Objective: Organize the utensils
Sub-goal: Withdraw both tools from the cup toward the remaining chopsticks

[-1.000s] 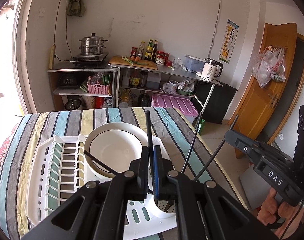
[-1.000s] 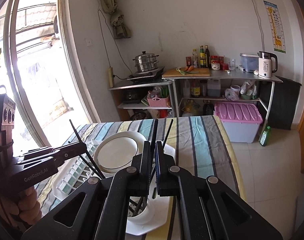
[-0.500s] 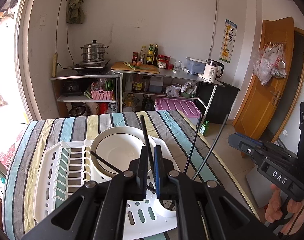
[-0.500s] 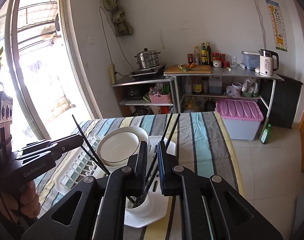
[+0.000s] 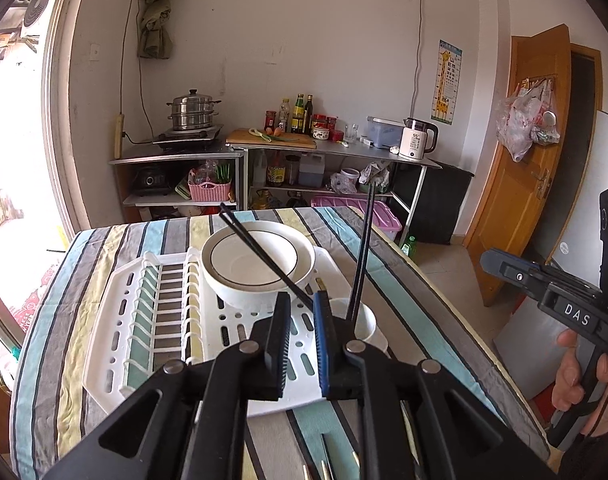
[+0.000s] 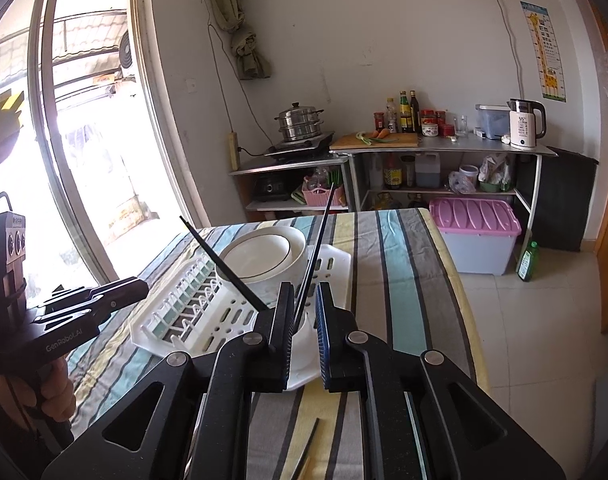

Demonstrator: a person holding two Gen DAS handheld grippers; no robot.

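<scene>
The striped table [image 5: 104, 292] fills the lower half of both wrist views, and on it the white drying rack [image 5: 152, 320] lies at about 10 o'clock from the left gripper [image 5: 302, 340]. A white bowl [image 5: 260, 264] sits in the rack at 12 o'clock, with the small white utensil cup [image 5: 366, 322] just beside it at 2 o'clock. Four black chopsticks [image 5: 362, 256] stand in that cup, two leaning toward 11 o'clock over the bowl and two nearly upright.

The left gripper's jaws are opening, and nothing is pressed between its pads; the leaning sticks only pass behind them in the picture. The right gripper [image 6: 304, 328] has its jaws slightly apart and grips nothing, though an upright chopstick crosses the gap in its view.

This looks like the release step: the chopsticks are in the cup and both tools are letting go. More slim utensils [image 5: 324, 464] lie on the cloth at 6 o'clock, so the next move probably calls for drawing clear of the sticks without tipping the cup, then dropping low to pick those up
</scene>
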